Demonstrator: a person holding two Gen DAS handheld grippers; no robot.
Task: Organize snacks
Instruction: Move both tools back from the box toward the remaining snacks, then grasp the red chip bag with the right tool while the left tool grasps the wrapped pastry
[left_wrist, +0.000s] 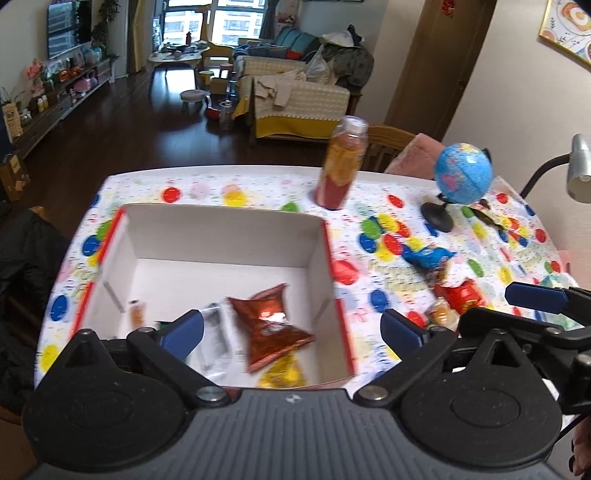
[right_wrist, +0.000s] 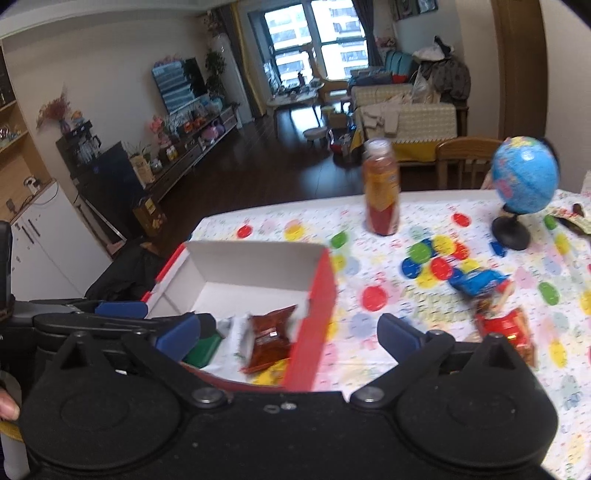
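A shallow box (left_wrist: 221, 212), white inside and red outside, sits on the spotted tablecloth. In it lie a brown-red snack packet (left_wrist: 269, 325), a yellow packet (left_wrist: 282, 374), a silvery white packet (left_wrist: 214, 332) and a small orange item (left_wrist: 136, 314). My left gripper (left_wrist: 291, 328) hangs open above the box's near half, holding nothing. My right gripper (right_wrist: 290, 334) is open and empty over the box's right wall (right_wrist: 314, 314). A green packet (right_wrist: 203, 350) shows in the box's near corner. Loose on the cloth to the right lie a blue packet (right_wrist: 480, 280) and a red packet (right_wrist: 506, 328).
A tall bottle of orange-red drink (left_wrist: 341, 162) stands behind the box. A small blue globe (left_wrist: 463, 173) on a black stand is at the back right. A desk lamp (left_wrist: 580, 170) leans in from the right. A wooden chair (right_wrist: 465, 155) stands beyond the table's far edge.
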